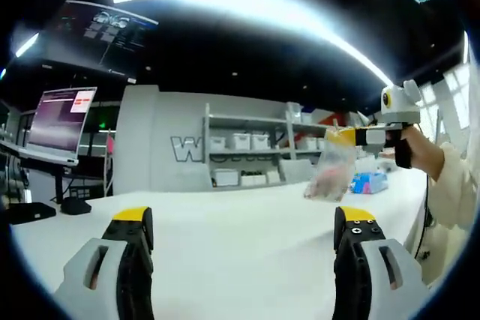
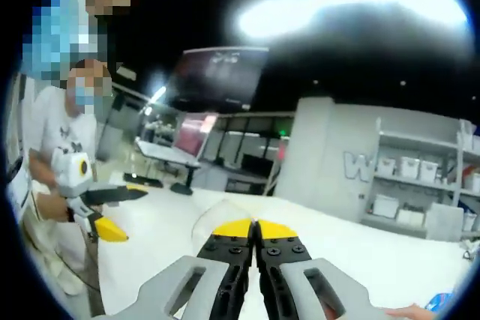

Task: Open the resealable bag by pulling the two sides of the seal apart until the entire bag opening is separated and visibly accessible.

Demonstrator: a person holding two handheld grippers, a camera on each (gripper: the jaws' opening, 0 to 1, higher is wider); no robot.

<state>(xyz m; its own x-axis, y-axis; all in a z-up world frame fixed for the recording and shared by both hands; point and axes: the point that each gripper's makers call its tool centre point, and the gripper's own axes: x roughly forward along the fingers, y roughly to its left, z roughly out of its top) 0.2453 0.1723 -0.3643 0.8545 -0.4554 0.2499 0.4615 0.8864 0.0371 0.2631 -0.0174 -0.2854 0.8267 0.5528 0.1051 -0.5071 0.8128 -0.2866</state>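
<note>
Left gripper (image 1: 241,237) stands wide open with nothing between its yellow-tipped jaws, hovering low over the white desk (image 1: 240,260). Ahead of it and to its right, the right gripper (image 1: 346,137) is held up above the desk in a person's hand (image 1: 420,151), its jaws closed on the top edge of the clear bag (image 1: 330,174), which hangs down from them with something pinkish inside. In the right gripper view, the right gripper (image 2: 256,228) has its jaws pressed together, and a faint curved edge of the bag (image 2: 217,211) shows just beyond the tips. To its left the left gripper (image 2: 120,211) appears with jaws spread apart, well clear of the bag. Shelves (image 1: 247,151) with white bins stand far beyond the desk.
</note>
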